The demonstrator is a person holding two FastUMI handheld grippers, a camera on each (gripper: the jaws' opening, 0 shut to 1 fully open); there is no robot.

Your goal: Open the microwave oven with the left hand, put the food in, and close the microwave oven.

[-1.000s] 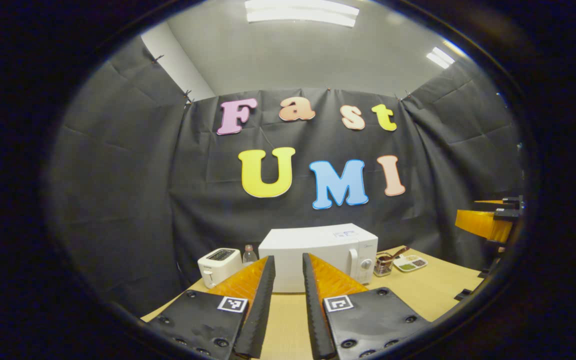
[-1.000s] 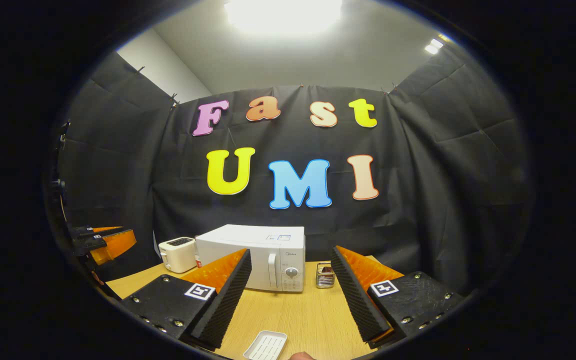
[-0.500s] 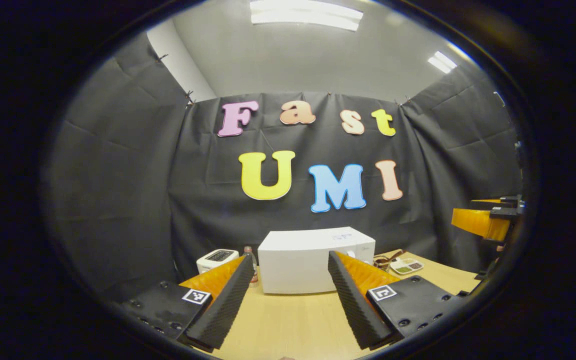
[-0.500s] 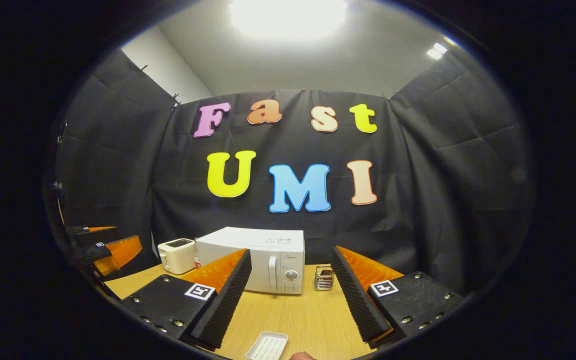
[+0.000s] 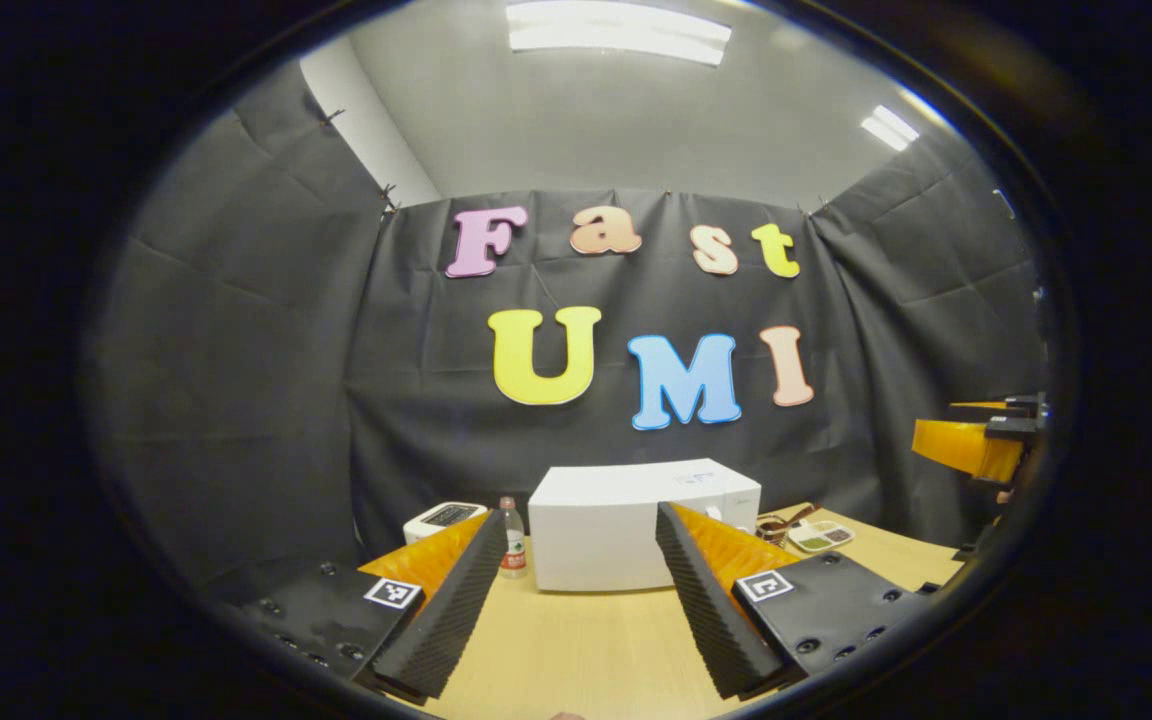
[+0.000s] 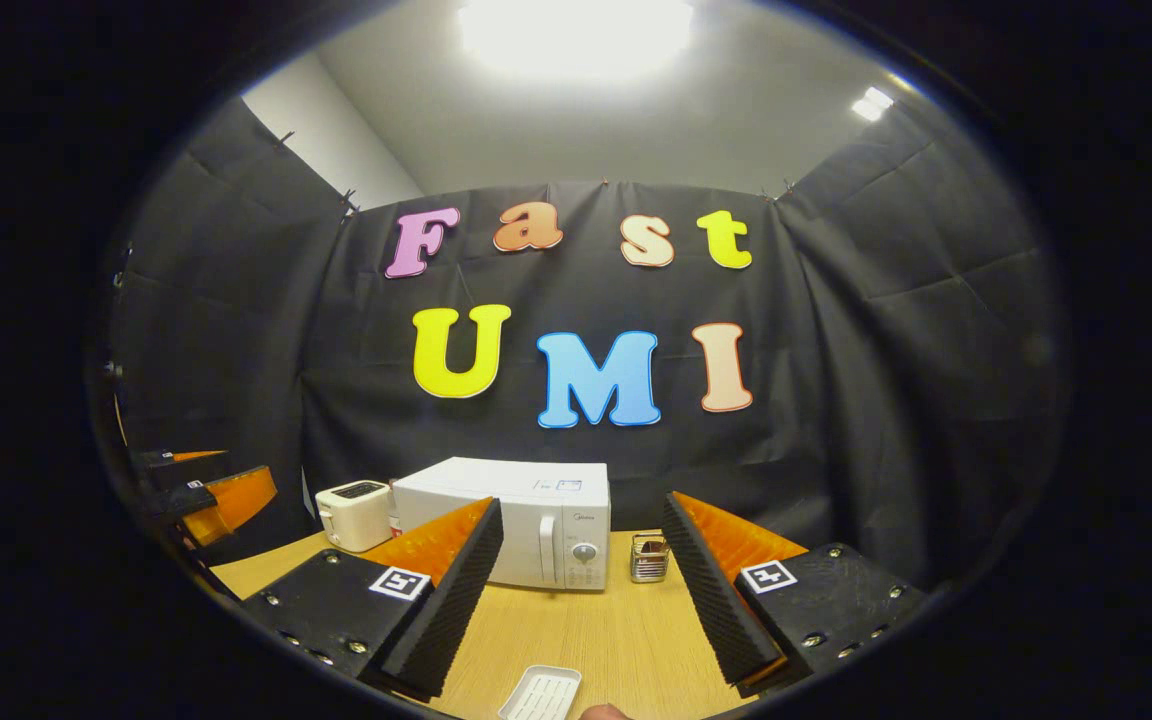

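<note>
Since a second ago the left gripper (image 5: 566, 600) has spread its fingers from nearly closed to wide open; they hold nothing. It hovers level above the table (image 5: 586, 650), aimed at the far microwave (image 5: 601, 535), whose door is closed. A toaster (image 5: 441, 517) and bottle (image 5: 510, 550) stand left of it.

Right gripper view: the right gripper (image 6: 581, 600) hovers with fingers wide apart and empty, over a white tray (image 6: 539, 692) at the near edge. Beyond stands the microwave (image 6: 526, 520), a cup (image 6: 649, 558) to its right. The left gripper (image 6: 206, 495) shows far left.
</note>
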